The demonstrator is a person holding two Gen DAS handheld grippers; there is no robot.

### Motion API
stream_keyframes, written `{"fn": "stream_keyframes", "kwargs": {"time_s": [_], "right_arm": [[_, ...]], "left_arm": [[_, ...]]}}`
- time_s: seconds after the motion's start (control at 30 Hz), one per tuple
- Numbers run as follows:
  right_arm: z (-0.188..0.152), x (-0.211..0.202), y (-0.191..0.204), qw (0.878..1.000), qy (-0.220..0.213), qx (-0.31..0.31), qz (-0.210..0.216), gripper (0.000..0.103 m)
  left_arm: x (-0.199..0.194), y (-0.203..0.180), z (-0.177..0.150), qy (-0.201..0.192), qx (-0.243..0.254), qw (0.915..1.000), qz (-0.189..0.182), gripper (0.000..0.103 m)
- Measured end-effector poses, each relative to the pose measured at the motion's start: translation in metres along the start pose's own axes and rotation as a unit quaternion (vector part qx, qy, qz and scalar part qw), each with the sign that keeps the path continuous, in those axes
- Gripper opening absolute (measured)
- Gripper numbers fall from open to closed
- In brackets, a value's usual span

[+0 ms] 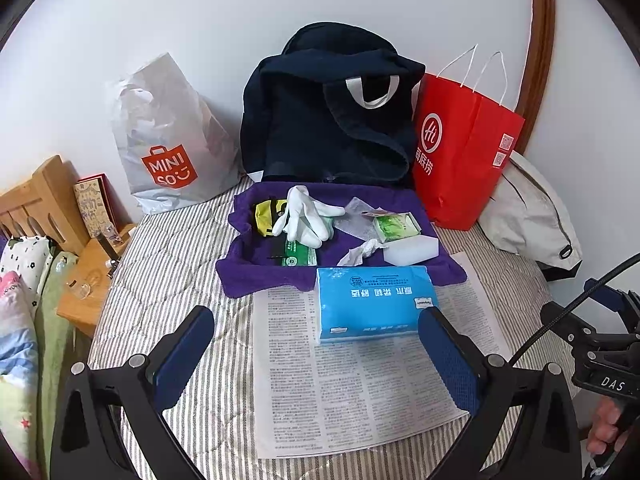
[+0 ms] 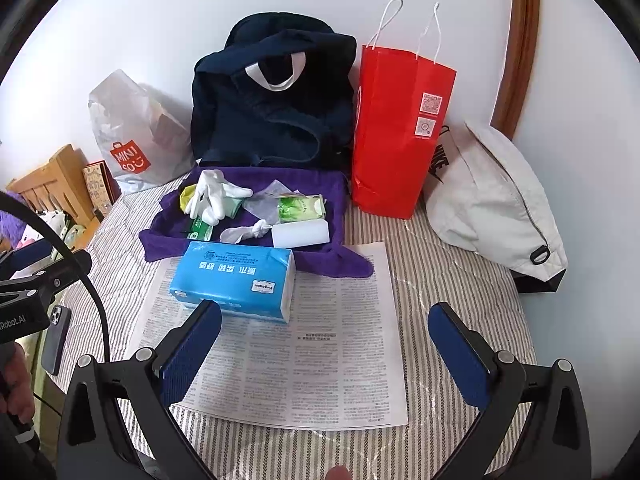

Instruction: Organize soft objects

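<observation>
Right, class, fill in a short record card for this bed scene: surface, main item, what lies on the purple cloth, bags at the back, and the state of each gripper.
Surface: striped bedcover with a printed sheet laid on it
Main item: blue tissue pack, resting on the printed sheet
On the purple cloth: white gloves, crumpled tissue, white block, green packet
Bags at the back: Miniso bag, navy bag, red paper bag, pale Nike bag
Left gripper: open, empty
Right gripper: open, empty
</observation>
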State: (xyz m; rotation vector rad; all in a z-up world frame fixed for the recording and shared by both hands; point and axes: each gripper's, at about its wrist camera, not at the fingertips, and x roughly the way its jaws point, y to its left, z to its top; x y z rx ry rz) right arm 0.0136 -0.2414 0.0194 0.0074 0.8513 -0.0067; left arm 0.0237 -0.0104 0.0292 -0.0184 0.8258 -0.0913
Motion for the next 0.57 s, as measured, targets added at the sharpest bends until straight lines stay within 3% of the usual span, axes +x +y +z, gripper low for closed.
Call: {"fn": "stream_keyframes", "kwargs": {"time_s": [0.57], "right_arm": [[-0.0001,0.0044,-0.0018,1.0,0.004,0.005,-0.006,0.102]], "left_arm": [[0.0026,0.0029,0.0,-0.006,0.004,1.0,-0.003,0.103]]}}
